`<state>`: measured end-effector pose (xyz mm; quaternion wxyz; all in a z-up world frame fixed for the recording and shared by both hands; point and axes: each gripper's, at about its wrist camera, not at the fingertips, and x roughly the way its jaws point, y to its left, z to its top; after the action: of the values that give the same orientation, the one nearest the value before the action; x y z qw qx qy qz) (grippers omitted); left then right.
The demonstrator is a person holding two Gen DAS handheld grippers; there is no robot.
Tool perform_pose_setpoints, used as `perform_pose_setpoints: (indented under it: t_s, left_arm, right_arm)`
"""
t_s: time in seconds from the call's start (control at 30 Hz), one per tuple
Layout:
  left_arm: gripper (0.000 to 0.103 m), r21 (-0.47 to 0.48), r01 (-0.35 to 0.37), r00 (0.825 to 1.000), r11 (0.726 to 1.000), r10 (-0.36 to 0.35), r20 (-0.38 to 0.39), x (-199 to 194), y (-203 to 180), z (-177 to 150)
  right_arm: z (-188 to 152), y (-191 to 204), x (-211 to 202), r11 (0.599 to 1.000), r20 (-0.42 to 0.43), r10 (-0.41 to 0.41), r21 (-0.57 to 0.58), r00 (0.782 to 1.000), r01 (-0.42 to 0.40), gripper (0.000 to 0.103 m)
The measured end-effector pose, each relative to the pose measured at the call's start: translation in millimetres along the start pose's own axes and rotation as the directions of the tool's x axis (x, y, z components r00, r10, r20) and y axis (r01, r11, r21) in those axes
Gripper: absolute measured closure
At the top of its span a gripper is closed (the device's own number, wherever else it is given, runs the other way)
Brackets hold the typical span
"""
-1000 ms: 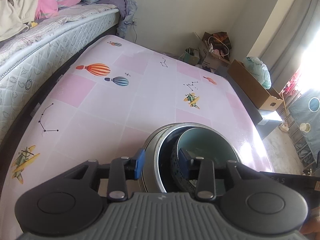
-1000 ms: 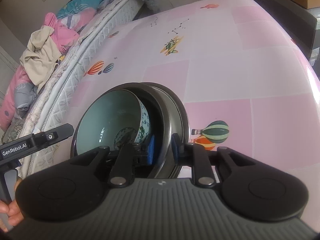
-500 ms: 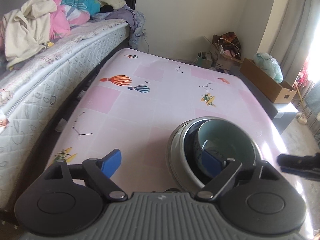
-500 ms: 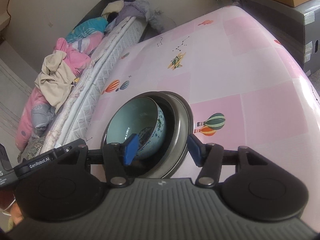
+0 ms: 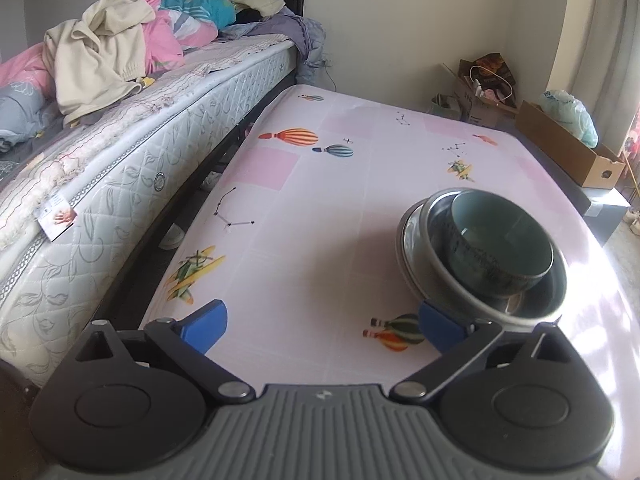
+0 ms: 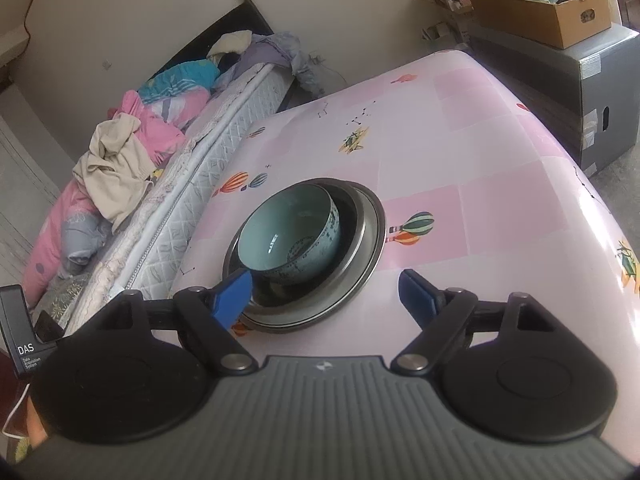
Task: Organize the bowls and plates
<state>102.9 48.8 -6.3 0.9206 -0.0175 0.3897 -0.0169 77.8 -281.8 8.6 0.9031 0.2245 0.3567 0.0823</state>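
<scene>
A teal ceramic bowl [image 5: 500,240] with a dark pattern leans inside a nested stack of metal dishes [image 5: 434,252] on the pink table. My left gripper [image 5: 322,324] is pulled back to the left of the stack. Its jaws are opening and nothing is between them; its right pad [image 5: 440,328] sits just below the stack's rim. In the right wrist view the bowl [image 6: 288,236] and the metal dishes [image 6: 370,236] lie just ahead of my right gripper [image 6: 326,298]. Its jaws are also opening, with only the stack's near rim ahead of the gap and no pad touching it.
The table [image 5: 320,220] has a pink cloth printed with balloons and planes. A bed [image 5: 132,152] piled with clothes runs along its left side. A cardboard box [image 6: 544,16] on a grey cabinet stands to the right. The left gripper's body [image 6: 24,332] shows at the lower left.
Both grippers were shut on the stack's rim, one on each side. They have let go, opened wide and drawn back, and the stack now rests on the table.
</scene>
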Motion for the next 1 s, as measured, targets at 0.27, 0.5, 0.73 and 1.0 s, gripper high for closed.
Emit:
perform_pose_setpoints:
  t_s: [0.27, 0.5, 0.73, 1.0]
  left_arm:
    - [0.000, 0.015, -0.039, 0.999, 0.999, 0.039, -0.002, -6, 4, -15]
    - [0.000, 0.006, -0.055, 0.998, 0.998, 0.055, 0.003, -12, 2, -21]
    - [0.000, 0.066, -0.055, 0.998, 0.996, 0.056, -0.016, -11, -10, -20]
    - [0.000, 0.112, -0.070, 0.998, 0.991, 0.071, 0.001, -12, -25, -22]
  right_arm:
    - [-21, 19, -8, 0.994, -0.003, -0.054, -0.091, 0.999, 0.054, 0.016]
    - [-35, 27, -18, 0.988, 0.001, -0.054, -0.147, 0.999, 0.053, 0.009]
    - [-39, 27, -25, 0.988, 0.005, -0.037, -0.152, 0.999, 0.038, 0.007]
    - [-38, 34, -28, 0.985, 0.006, -0.019, -0.171, 1.000, 0.020, 0.004]
